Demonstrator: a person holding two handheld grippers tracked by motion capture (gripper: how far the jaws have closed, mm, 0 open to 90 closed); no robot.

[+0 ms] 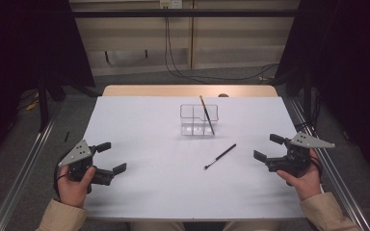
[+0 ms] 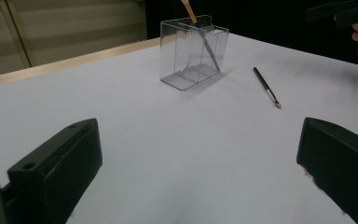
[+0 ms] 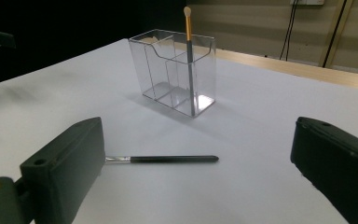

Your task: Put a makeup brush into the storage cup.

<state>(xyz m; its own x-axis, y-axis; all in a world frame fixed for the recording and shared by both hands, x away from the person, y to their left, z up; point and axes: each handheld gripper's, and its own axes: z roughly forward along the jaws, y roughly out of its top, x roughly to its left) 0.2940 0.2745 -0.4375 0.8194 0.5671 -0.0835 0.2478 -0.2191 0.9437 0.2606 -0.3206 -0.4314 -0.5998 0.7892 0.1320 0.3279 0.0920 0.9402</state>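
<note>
I see both grippers, left and right, spread wide; slim black brush lies at five o'clock of clear plastic organiser.

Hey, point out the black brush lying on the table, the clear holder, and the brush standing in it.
Black brush (image 1: 220,156): high view, middle of its handle.
Holder (image 3: 154,70): right gripper view, clear front wall.
Standing brush (image 3: 188,32): right gripper view, gold upper handle.
</note>
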